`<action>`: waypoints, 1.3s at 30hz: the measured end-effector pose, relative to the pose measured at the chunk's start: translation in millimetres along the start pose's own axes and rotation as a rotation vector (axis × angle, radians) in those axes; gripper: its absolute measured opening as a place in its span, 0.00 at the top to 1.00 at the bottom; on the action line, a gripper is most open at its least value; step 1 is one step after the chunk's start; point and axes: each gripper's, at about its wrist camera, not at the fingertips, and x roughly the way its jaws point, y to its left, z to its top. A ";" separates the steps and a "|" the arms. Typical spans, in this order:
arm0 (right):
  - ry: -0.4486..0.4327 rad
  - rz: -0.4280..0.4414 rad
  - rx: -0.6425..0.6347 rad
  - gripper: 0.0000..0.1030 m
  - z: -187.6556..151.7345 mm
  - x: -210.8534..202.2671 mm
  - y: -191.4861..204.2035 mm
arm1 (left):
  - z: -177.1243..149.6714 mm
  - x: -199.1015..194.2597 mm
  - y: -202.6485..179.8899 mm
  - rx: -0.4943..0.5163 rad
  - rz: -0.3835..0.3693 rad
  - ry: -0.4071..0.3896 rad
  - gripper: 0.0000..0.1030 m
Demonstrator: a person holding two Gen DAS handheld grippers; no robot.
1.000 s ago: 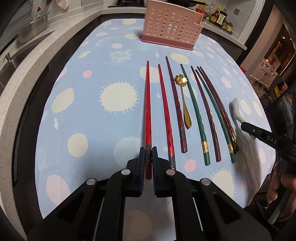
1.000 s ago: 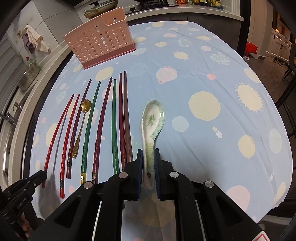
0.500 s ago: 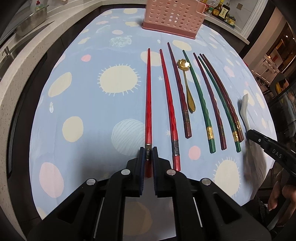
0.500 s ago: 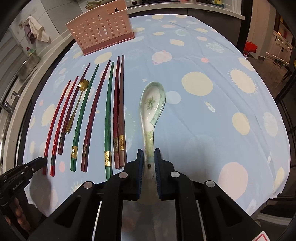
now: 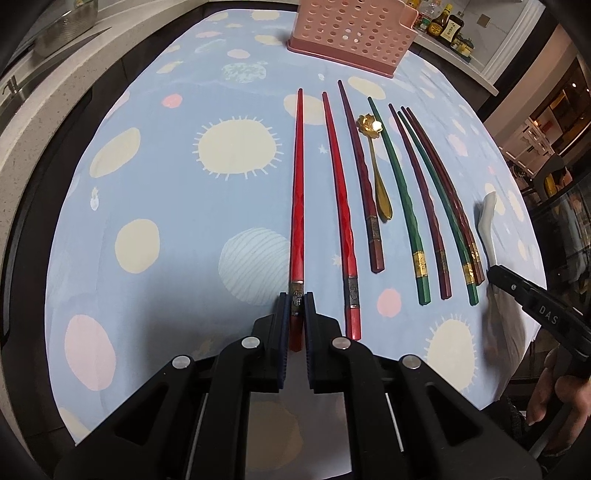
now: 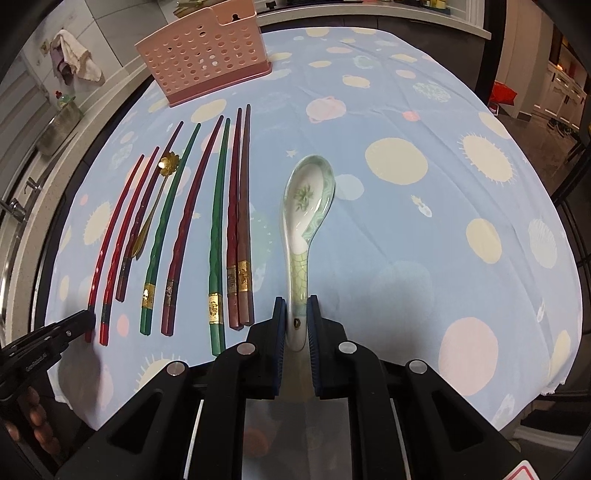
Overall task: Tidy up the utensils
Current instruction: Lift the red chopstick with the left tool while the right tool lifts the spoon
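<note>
My left gripper is shut on the thick end of a bright red chopstick, the leftmost of a row on the tablecloth. My right gripper is shut on the handle of a white and green ceramic spoon, which points away from me. Between them lie several red, maroon and green chopsticks and a small gold spoon. A pink perforated utensil holder stands at the far end of the table; it also shows in the right wrist view.
The table wears a blue cloth with sun and planet prints. A stone counter with a sink runs along the left. Sauce bottles stand behind the holder. The near table edge is just below both grippers.
Both grippers have drawn back toward the near table edge and risen, each with its utensil still held. The holder now looks farther away.
</note>
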 end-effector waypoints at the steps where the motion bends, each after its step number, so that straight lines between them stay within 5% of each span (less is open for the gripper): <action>1: -0.002 0.001 0.003 0.89 0.3 -0.8 -0.3 | 0.1 -0.3 -0.1 0.001 -0.003 0.000 0.93; 7: -0.033 0.017 0.017 0.89 6.0 -15.2 -1.9 | 2.8 -14.2 -1.3 0.011 -0.004 -0.036 0.93; 20: -0.094 0.030 -0.007 0.99 36.0 -34.1 2.9 | 55.3 -83.8 -9.5 0.022 -0.023 -0.251 0.93; 26: -0.029 0.010 0.008 0.85 15.2 -19.9 -7.0 | 53.1 -77.4 -9.8 0.022 -0.023 -0.231 0.93; 39: 0.025 0.071 0.083 0.83 6.3 4.6 -22.2 | 48.7 -68.1 -10.2 0.027 -0.014 -0.199 0.93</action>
